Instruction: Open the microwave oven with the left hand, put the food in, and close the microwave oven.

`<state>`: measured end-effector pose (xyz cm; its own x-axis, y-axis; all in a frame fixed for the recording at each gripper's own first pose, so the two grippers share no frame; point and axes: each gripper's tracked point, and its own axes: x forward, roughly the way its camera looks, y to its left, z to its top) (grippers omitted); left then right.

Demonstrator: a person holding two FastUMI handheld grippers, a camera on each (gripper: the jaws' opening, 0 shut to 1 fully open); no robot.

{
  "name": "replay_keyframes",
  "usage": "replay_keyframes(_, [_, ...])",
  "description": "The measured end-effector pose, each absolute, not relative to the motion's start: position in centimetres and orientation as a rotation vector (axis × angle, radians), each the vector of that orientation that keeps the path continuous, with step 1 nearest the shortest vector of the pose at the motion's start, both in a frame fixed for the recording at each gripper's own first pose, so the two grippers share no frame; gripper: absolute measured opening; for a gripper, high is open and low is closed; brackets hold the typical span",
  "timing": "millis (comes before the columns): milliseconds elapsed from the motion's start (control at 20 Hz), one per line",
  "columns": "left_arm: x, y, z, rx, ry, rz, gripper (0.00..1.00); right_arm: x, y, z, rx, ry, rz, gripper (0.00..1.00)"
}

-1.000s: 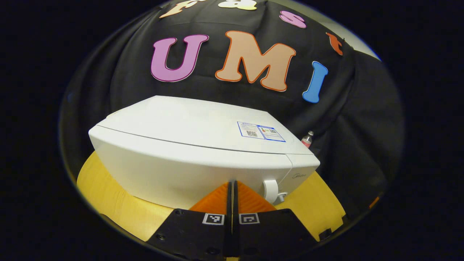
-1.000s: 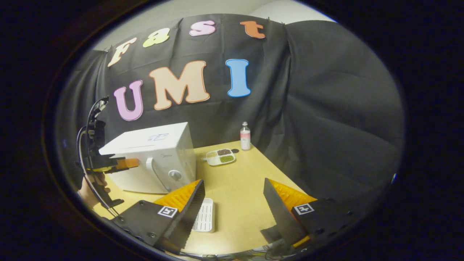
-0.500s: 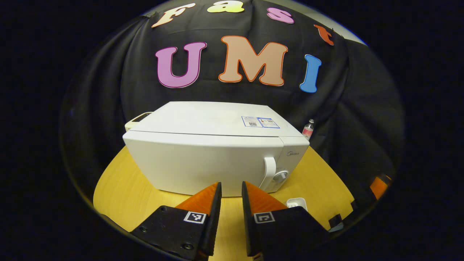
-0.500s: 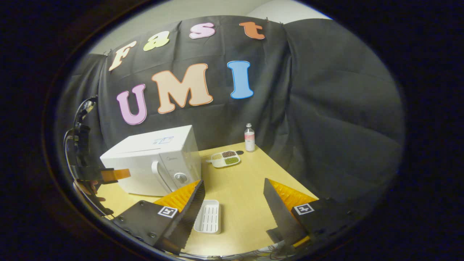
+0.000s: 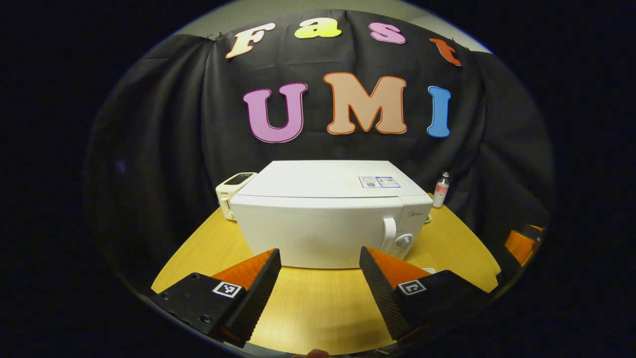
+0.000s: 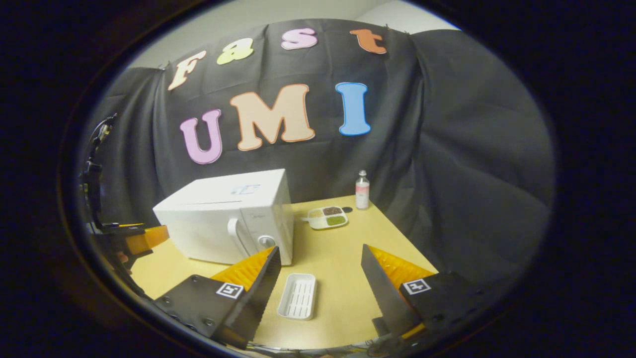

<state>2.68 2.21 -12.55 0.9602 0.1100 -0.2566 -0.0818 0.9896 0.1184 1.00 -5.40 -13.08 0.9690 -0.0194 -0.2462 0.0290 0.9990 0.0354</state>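
A: What do we see, starting from the biggest thing?

B: We see the wooden table (image 5: pixel 318 303), and on it the white microwave oven (image 5: pixel 323 219) with its door shut. It stands straight ahead of our left gripper (image 5: pixel 320 286), a little apart from the fingertips. Its handle (image 5: pixel 388 234) and the round knob (image 5: pixel 403 240) are on the right part of the front.

A: And the left gripper itself?

B: Its jaws stand wide apart and hold nothing. In the right gripper view we see it low at the left edge, before the microwave front.

A: Where is the food?

B: The food tray (image 6: pixel 327 217) with three compartments lies on the table beyond the microwave's right side, near a small bottle (image 6: pixel 362 190). It is well apart from our right gripper (image 6: pixel 320 278), which is also spread and empty.

A: Anything closer to it?

B: Yes, a white ribbed dish (image 6: pixel 298 296) lies between its fingers, lower down on the table. A small white device (image 5: pixel 232 191) stands at the microwave's left rear.
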Motion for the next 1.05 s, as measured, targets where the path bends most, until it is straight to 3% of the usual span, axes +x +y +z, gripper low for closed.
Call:
replay_keyframes(500, [0.3, 4.7, -8.6, 0.065, 0.167, 0.217, 0.95, 2.2, -2.8, -5.5, -0.002, 0.067, 0.103, 0.92])
replay_keyframes(550, [0.3, 4.7, -8.3, 0.076, 0.160, 0.220, 0.95, 2.3, -2.6, -4.8, -0.005, 0.052, 0.114, 0.99])
replay_keyframes(600, [0.3, 4.6, -8.1, 0.088, 0.154, 0.219, 0.95, 2.2, -2.5, -4.1, -0.006, 0.040, 0.122, 0.92])
replay_keyframes(650, [0.4, 4.4, -8.0, 0.097, 0.147, 0.216, 0.95, 2.2, -2.5, -3.7, -0.009, 0.031, 0.129, 0.99])
replay_keyframes(800, [0.6, 3.3, -8.2, 0.111, 0.157, 0.193, 0.96, 2.1, -2.7, -3.2, -0.004, 0.026, 0.136, 0.99])
replay_keyframes(850, [0.6, 2.8, -8.1, 0.120, 0.155, 0.183, 0.96, 2.0, -2.8, -3.2, 0.004, 0.025, 0.136, 0.92])
replay_keyframes(900, [0.6, 2.3, -7.9, 0.130, 0.153, 0.175, 0.95, 1.7, -3.0, -3.3, 0.011, 0.026, 0.134, 0.99])
replay_keyframes(950, [0.7, 1.9, -8.0, 0.142, 0.152, 0.167, 0.95, 1.5, -3.2, -3.4, 0.014, 0.028, 0.134, 0.92])
replay_keyframes(1050, [0.8, 0.9, -8.1, 0.158, 0.155, 0.149, 0.95, 1.3, -3.7, -4.0, 0.008, 0.035, 0.136, 0.92])
